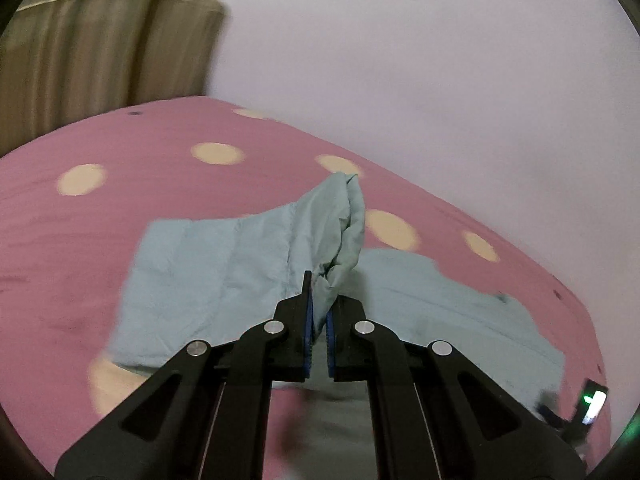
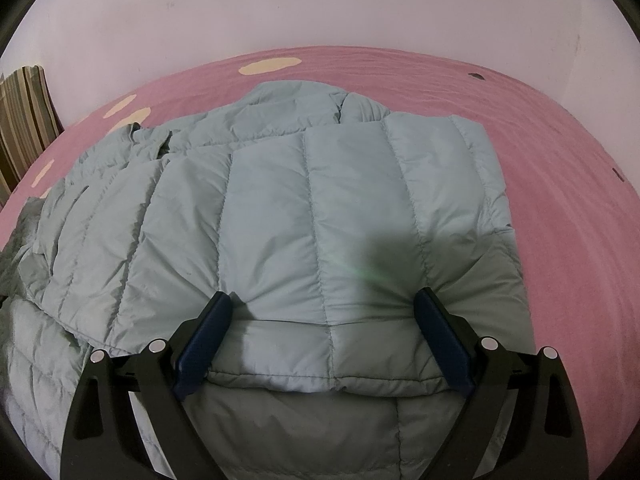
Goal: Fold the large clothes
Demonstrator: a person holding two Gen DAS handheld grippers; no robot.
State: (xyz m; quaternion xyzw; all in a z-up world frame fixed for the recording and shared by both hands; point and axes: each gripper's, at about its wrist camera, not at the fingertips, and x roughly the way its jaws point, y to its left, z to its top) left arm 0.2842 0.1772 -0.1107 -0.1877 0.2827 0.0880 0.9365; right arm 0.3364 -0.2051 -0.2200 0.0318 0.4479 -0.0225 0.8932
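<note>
The left gripper [image 1: 319, 312] pinches a jacket [image 2: 280, 208] sleeve [image 1: 336, 232], lifted ahead of it; the right gripper [image 2: 324, 308], spread, presses the folded body on the bed [image 2: 560, 160]. Next: lay the sleeve across.

Both grippers — left gripper [image 1: 319, 312], right gripper [image 2: 323, 312] — have black linkage arms, round silver pivot screws and blue-padded fingers [image 2: 204, 344].

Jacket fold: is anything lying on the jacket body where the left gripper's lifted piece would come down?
Nothing visible. The left gripper is shut on a lifted part of the jacket. The quilted body lies bare on the pink bedspread; only the right gripper, jaws open, presses its near edge.
</note>
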